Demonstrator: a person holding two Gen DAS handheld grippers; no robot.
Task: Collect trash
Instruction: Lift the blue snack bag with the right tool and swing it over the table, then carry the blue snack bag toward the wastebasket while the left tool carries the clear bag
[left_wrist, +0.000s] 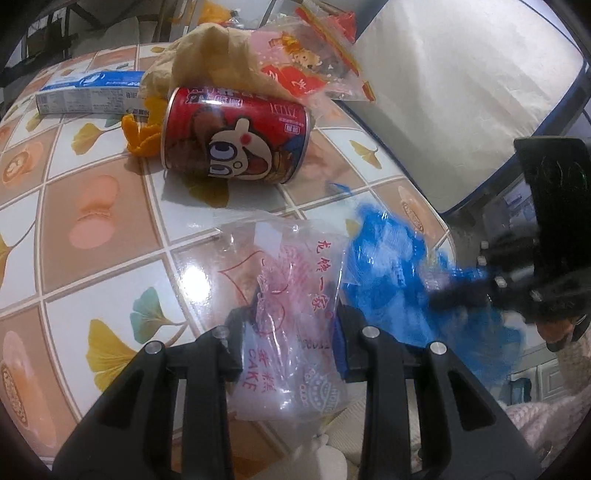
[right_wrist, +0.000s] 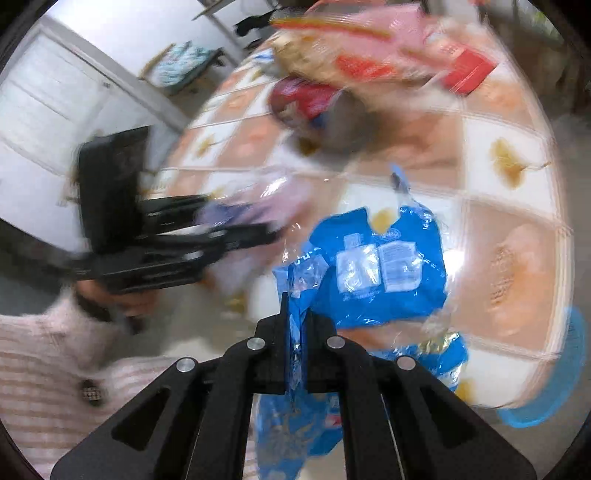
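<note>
Trash already fills both tools: left gripper (left_wrist: 288, 332) clamps the clear cake bag (left_wrist: 291, 295), right gripper (right_wrist: 295, 332) pinches the blue wrapper (right_wrist: 369, 266). Beyond, the red can (left_wrist: 236, 138) lies sideways, nearer the left hand.

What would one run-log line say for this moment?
left gripper: shut on clear pink-printed plastic bag | right gripper: shut on crumpled blue plastic wrapper | red can: on table
</note>
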